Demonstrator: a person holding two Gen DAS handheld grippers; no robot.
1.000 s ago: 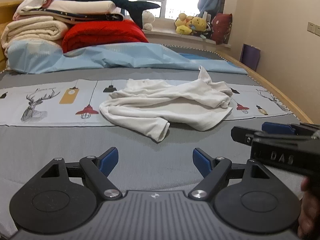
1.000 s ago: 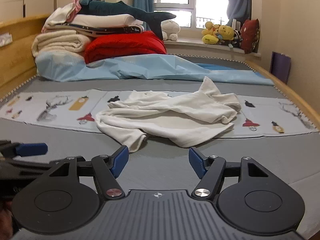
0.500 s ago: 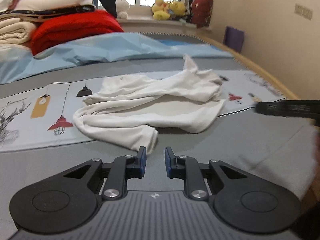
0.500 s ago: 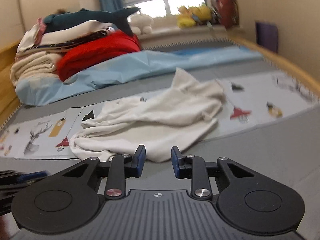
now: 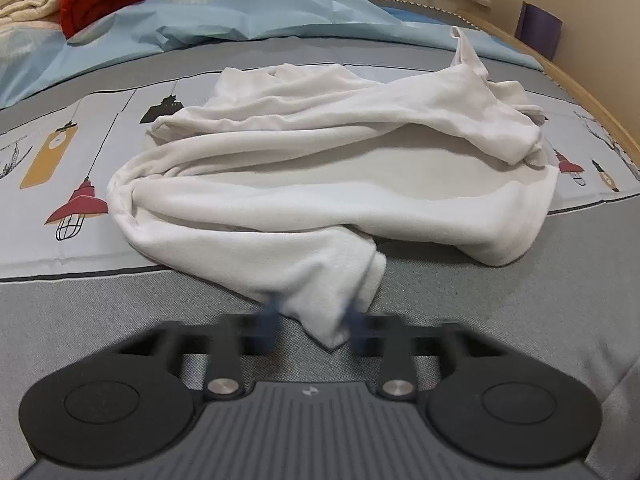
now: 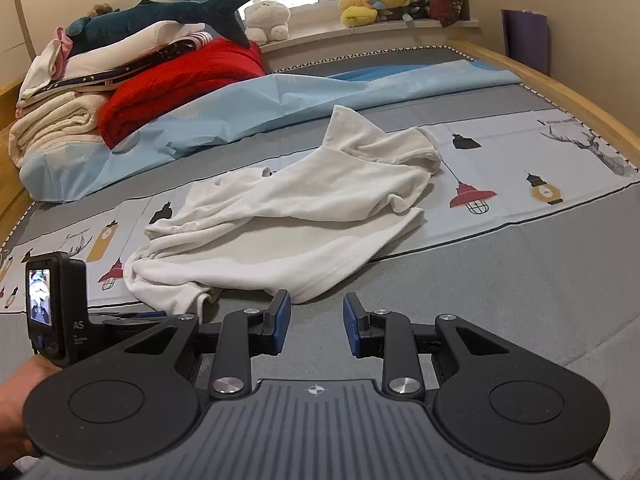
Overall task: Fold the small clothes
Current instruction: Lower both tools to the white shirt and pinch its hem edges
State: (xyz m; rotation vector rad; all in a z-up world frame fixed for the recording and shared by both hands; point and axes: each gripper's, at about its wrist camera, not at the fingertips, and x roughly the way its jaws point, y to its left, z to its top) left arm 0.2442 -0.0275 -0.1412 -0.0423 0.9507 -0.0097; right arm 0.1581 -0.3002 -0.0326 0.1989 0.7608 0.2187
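Note:
A crumpled white garment [image 5: 320, 176] lies on the grey bed cover; it also shows in the right wrist view [image 6: 296, 224]. My left gripper [image 5: 310, 328] is open, its blurred blue pads on either side of the garment's near sleeve tip [image 5: 328, 312]. My right gripper [image 6: 314, 320] is open and empty, just short of the garment's near hem. The left gripper's body [image 6: 56, 304] shows at the lower left of the right wrist view.
A light blue sheet [image 6: 240, 112] lies behind the garment. Folded blankets, a red quilt [image 6: 176, 80] and a plush shark [image 6: 168, 16] are stacked at the back left. The wooden bed edge [image 6: 560, 88] runs along the right. Soft toys [image 6: 372, 0] sit on the windowsill.
Both grippers moved forward to the garment and opened from nearly shut. The left one now straddles the sleeve tip; the right one has turned and closed in on the hem.

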